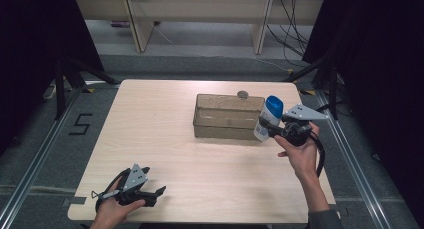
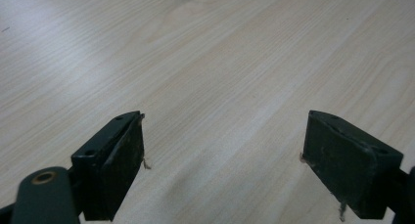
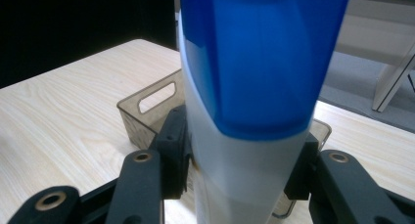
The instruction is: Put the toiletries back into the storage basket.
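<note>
I work in what looks like a lab: my pale wooden table (image 1: 165, 139) stands on grey carpet between black curtains, metal floor rails (image 1: 30, 164), loose cables and a taped "5" (image 1: 80, 124).

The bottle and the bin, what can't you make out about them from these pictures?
- Bottle base: cut off by the bottom edge in the right gripper view; in the high view the right gripper and bin wall cover it, so whether it rests on the table is unclear.
- Bottle label: too small in the high view.
- Small round thing behind the bin: too small to identify.
</note>
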Tool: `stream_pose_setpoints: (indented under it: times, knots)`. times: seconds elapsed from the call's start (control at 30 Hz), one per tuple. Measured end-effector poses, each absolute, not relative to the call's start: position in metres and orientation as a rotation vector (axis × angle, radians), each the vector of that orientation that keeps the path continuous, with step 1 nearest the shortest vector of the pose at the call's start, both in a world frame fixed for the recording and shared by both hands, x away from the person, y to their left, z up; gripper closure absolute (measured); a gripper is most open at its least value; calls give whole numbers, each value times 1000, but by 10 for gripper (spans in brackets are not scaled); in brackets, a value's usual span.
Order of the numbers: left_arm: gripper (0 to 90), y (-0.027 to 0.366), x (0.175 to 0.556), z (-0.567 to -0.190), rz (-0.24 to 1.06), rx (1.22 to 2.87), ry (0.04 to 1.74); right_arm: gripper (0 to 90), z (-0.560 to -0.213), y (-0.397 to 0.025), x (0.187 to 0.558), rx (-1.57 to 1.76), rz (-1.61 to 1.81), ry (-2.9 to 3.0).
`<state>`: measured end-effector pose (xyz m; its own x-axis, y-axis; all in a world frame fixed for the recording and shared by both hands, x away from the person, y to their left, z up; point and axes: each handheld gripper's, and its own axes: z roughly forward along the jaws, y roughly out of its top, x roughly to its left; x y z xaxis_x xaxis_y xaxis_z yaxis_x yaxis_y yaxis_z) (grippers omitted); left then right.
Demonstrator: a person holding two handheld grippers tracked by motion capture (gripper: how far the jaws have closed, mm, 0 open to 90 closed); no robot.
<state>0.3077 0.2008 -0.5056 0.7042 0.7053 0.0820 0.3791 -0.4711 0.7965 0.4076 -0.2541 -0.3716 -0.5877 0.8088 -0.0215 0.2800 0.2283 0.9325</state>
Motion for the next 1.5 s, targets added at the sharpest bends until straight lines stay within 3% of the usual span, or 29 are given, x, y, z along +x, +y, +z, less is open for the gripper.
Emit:
stream_pose_setpoints:
  times: [0.83,1.5]
  knots:
    - [151,201,308,-506,518,2107,829,559,-362,-244,443,1042,1324,1990]
    - [151,201,308,-506,518,2108,826,559,-382,-247,476,1108,1238,1989]
